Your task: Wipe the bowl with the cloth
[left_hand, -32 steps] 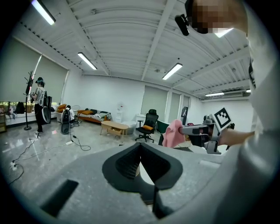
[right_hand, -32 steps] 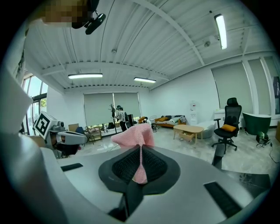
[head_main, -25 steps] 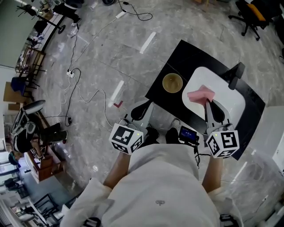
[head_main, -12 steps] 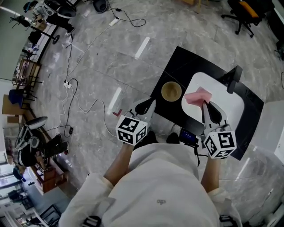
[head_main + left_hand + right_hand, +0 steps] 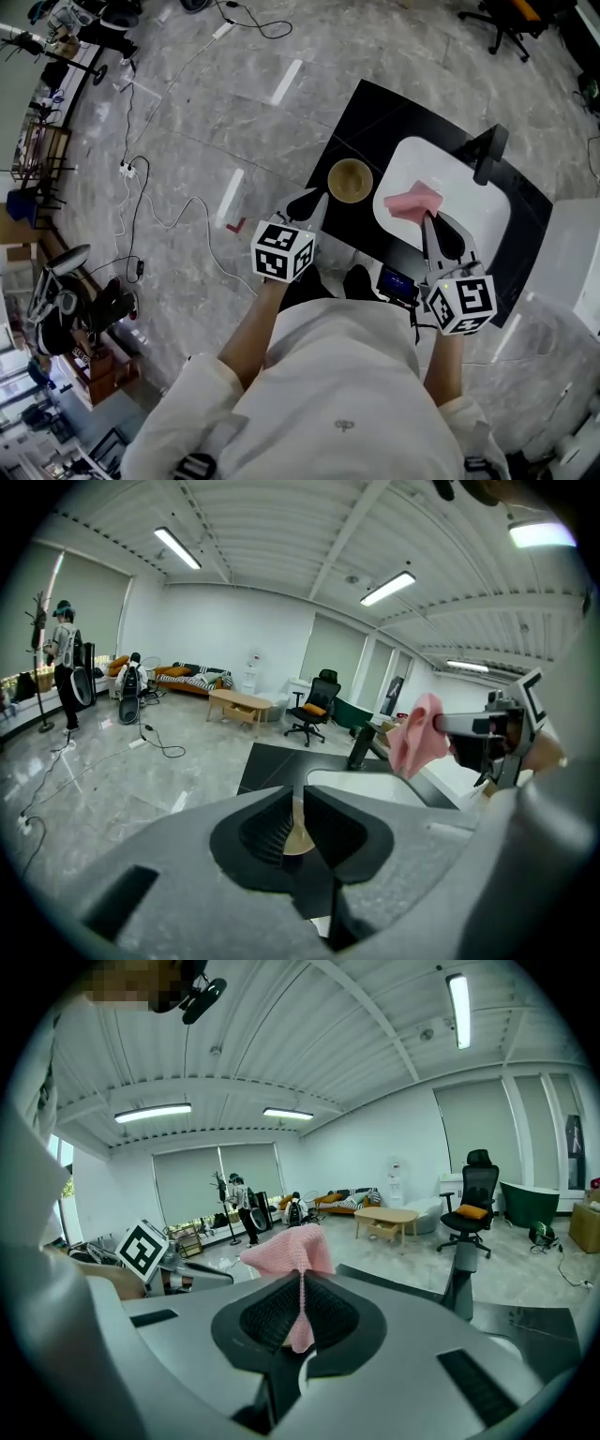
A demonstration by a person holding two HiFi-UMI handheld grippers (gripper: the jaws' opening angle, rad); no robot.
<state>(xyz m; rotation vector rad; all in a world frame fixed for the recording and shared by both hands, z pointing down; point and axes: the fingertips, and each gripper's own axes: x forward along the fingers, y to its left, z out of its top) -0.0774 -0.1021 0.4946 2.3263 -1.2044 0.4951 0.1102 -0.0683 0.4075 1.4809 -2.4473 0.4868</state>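
Observation:
A tan bowl (image 5: pixel 350 180) stands on the black counter (image 5: pixel 375 117), left of the white sink (image 5: pixel 473 211). My left gripper (image 5: pixel 312 200) points at the bowl from just short of its near-left side. Its jaws have just been opening and stand a narrow slit apart with nothing between them. In the left gripper view the bowl (image 5: pixel 298 839) shows through that slit of the left gripper (image 5: pixel 298 797). My right gripper (image 5: pixel 427 220) is shut on a pink cloth (image 5: pixel 412 201) held over the sink. The right gripper view shows the right gripper (image 5: pixel 300 1283) pinching the cloth (image 5: pixel 289 1252).
A black faucet (image 5: pixel 487 150) rises at the sink's far side. A small dark device (image 5: pixel 397 279) sits at the counter's near edge. Cables (image 5: pixel 141 202) and white tape strips (image 5: pixel 230 197) lie on the grey floor to the left. An office chair (image 5: pixel 502 23) stands beyond the counter.
My left gripper has moved up and to the right in the head view, closer to the bowl. The right gripper with the cloth has stayed over the sink.

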